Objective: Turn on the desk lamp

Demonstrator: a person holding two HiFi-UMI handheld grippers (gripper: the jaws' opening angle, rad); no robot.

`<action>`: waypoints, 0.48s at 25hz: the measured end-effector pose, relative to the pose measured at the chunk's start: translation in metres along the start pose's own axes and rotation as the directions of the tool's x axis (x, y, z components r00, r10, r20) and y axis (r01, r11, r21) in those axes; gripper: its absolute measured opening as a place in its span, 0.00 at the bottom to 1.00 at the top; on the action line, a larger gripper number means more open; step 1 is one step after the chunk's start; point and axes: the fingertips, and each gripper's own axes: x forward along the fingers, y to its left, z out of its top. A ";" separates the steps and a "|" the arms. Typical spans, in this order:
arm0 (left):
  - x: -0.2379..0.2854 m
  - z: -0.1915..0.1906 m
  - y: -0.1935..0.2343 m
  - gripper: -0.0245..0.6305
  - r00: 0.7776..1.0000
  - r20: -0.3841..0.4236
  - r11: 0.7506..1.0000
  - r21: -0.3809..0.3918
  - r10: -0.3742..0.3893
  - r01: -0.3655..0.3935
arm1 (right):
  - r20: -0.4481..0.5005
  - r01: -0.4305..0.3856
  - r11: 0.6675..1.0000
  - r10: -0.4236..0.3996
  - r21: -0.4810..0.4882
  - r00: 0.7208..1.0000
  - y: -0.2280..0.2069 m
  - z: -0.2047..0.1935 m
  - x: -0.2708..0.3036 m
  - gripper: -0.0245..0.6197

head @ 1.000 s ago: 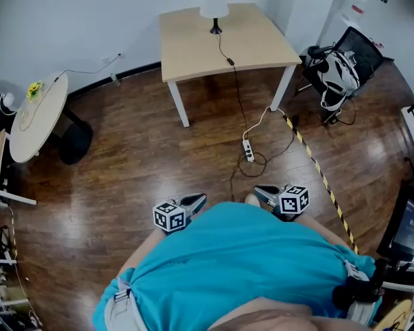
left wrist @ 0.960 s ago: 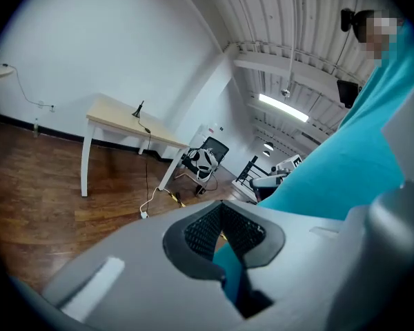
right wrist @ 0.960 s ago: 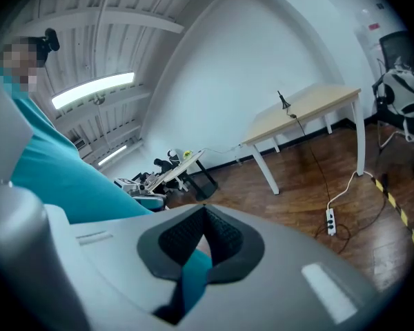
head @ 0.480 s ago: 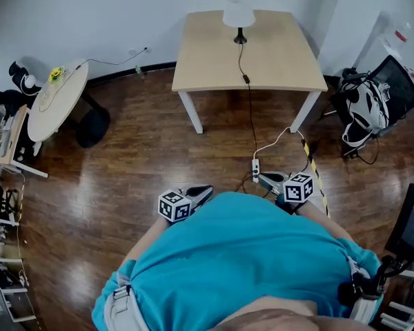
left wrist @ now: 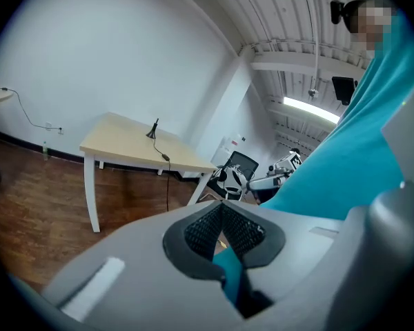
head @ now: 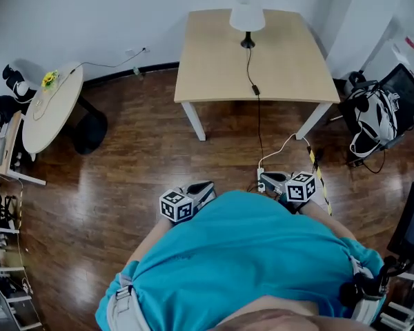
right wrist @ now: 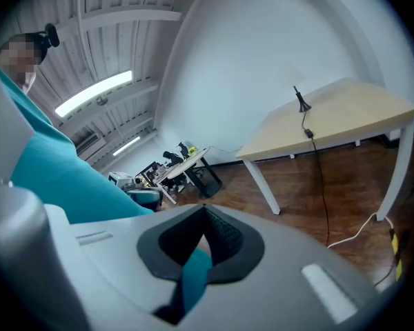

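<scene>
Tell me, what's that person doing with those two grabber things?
A person stands on the wood floor holding the left gripper and right gripper close to the body. Both pairs of jaws are together and hold nothing. The lamp sits on the table ahead, well away from them, its cord hanging to the floor. Nothing touches it yet.

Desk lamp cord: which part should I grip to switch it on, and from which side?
Pinch the small dark block on the cord, probably the inline switch, across its narrow sides. It lies flat on the table near the front edge, closer than the desk lamp at the far edge, so come down from above on the front side.
</scene>
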 end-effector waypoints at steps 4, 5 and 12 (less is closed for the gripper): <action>-0.021 0.058 0.069 0.04 0.997 0.019 0.997 0.010 -0.077 0.077 | 0.041 0.089 0.996 -0.089 -0.007 0.995 -0.003 0.061 0.057 0.04; -0.030 0.065 0.082 0.04 0.996 0.010 0.995 0.025 -0.093 0.093 | 0.051 0.101 0.995 -0.100 -0.011 0.994 0.000 0.071 0.070 0.04; -0.026 0.111 0.156 0.04 0.988 -0.002 0.988 -0.023 -0.156 0.156 | 0.083 0.238 0.971 -0.238 0.007 0.968 -0.037 0.131 0.107 0.04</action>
